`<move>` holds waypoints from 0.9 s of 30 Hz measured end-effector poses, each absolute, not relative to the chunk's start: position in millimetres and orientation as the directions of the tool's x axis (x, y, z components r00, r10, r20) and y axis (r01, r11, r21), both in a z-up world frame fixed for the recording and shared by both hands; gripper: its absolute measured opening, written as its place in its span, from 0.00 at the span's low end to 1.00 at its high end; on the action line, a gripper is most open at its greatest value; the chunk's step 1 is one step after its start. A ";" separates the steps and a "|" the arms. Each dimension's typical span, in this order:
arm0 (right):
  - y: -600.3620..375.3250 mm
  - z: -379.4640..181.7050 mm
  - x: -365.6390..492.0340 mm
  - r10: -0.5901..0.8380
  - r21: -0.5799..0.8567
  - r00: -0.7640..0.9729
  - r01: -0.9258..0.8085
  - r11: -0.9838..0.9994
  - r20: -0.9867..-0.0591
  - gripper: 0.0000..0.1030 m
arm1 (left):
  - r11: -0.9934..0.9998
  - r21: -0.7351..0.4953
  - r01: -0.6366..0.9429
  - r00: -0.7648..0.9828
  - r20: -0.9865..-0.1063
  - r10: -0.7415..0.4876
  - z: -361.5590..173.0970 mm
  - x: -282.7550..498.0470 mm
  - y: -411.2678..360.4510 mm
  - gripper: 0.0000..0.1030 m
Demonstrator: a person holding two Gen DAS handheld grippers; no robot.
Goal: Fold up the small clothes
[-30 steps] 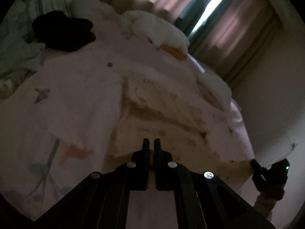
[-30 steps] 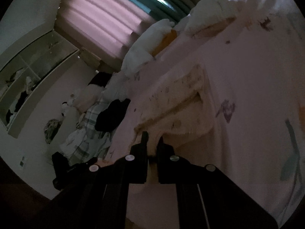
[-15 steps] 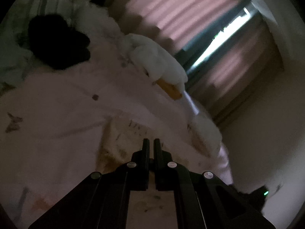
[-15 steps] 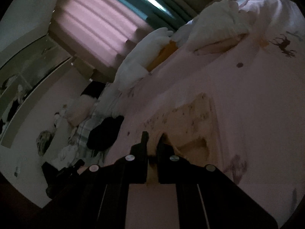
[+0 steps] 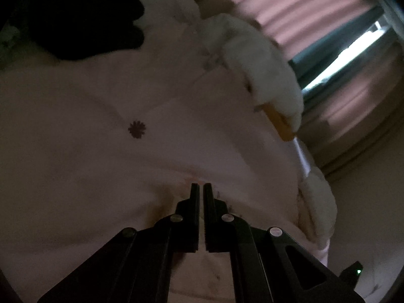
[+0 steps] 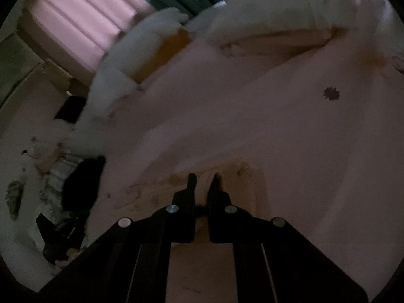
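Note:
A small cream garment with a dark speckled print [image 6: 242, 189] lies on the pink bed sheet [image 6: 277, 126], mostly hidden under the grippers. My right gripper [image 6: 203, 179] is shut on a bunched fold of this garment. My left gripper [image 5: 201, 189] is shut on another edge of the garment [image 5: 176, 194], its fingers nearly touching. Both grippers sit low, close to the sheet [image 5: 101, 151].
A black garment [image 5: 83, 17] lies at the far left of the bed, also in the right wrist view [image 6: 80, 184]. A white plush with an orange part [image 5: 265, 75] and pillows [image 6: 265, 20] sit by the pink curtains [image 5: 290, 12].
Both grippers have carried the garment edge forward across the bed and lowered toward the sheet. The garment has folded over and now shows far less of itself. The pillows and black garment loom closer.

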State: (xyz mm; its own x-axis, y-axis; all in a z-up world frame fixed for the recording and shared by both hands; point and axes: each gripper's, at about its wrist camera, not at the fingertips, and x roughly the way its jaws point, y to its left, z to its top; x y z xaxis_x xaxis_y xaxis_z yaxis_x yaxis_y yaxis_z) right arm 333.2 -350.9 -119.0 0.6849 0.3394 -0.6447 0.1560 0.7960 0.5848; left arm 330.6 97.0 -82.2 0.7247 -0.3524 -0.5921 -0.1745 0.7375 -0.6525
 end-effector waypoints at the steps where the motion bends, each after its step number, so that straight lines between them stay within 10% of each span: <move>1: -353.4 -122.2 337.4 0.331 0.578 0.675 0.174 0.797 -0.660 0.11 | 0.742 -0.648 -0.173 0.717 -0.599 -0.356 -82.6 330.4 96.0 0.02; 6: -367.7 -110.9 323.2 0.274 0.556 0.697 0.213 0.804 -0.663 0.60 | 0.848 -0.526 -0.061 0.654 -0.663 -0.364 -70.0 294.9 81.7 0.05; 20: -304.6 -94.1 236.7 0.346 0.457 0.602 0.037 0.889 -0.720 0.39 | 0.913 -0.372 0.166 0.389 -0.826 -0.407 -100.7 288.2 -17.4 0.05; 27: -306.5 -93.8 236.4 0.348 0.453 0.625 0.010 0.892 -0.699 0.40 | 0.913 -0.405 -0.036 0.588 -0.748 -0.309 -95.2 333.7 0.5 0.05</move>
State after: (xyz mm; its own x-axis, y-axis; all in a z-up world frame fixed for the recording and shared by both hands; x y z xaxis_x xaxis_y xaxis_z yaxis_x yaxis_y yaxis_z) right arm 236.4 -306.5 -93.8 0.6252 0.3476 -0.6988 0.0102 0.8916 0.4526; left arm 333.7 0.5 -95.2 0.5880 -0.3087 -0.7476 -0.0359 0.9134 -0.4054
